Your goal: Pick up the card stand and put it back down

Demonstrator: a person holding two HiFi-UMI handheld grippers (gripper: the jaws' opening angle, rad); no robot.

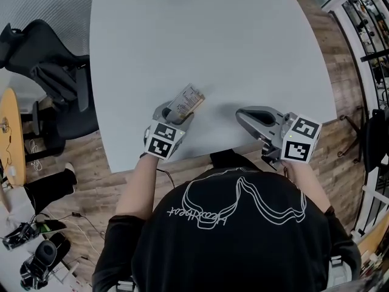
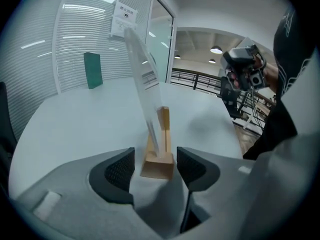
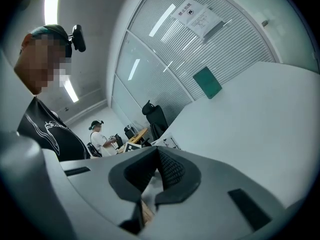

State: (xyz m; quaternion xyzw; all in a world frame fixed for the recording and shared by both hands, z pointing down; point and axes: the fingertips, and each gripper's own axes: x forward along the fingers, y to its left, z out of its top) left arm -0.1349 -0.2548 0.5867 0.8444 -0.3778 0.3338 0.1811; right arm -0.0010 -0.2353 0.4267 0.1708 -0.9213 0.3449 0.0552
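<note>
The card stand (image 1: 187, 100), a clear sheet (image 2: 142, 74) slotted into a small wooden base (image 2: 159, 160), stands on the white table (image 1: 213, 35) near its front edge. My left gripper (image 1: 175, 112) is open around the base, with a small gap between each pad and the wood, so nothing presses on it. In the left gripper view the base sits right between the two dark pads (image 2: 118, 170). My right gripper (image 1: 245, 115) rests low over the table to the right, apart from the stand; its jaws (image 3: 157, 156) are shut with nothing between them.
A green upright object (image 2: 93, 70) stands at the table's far edge. A black office chair (image 1: 55, 72) is on the floor to the left. The table's front edge runs just below both grippers. The right gripper (image 2: 245, 69) shows in the left gripper view.
</note>
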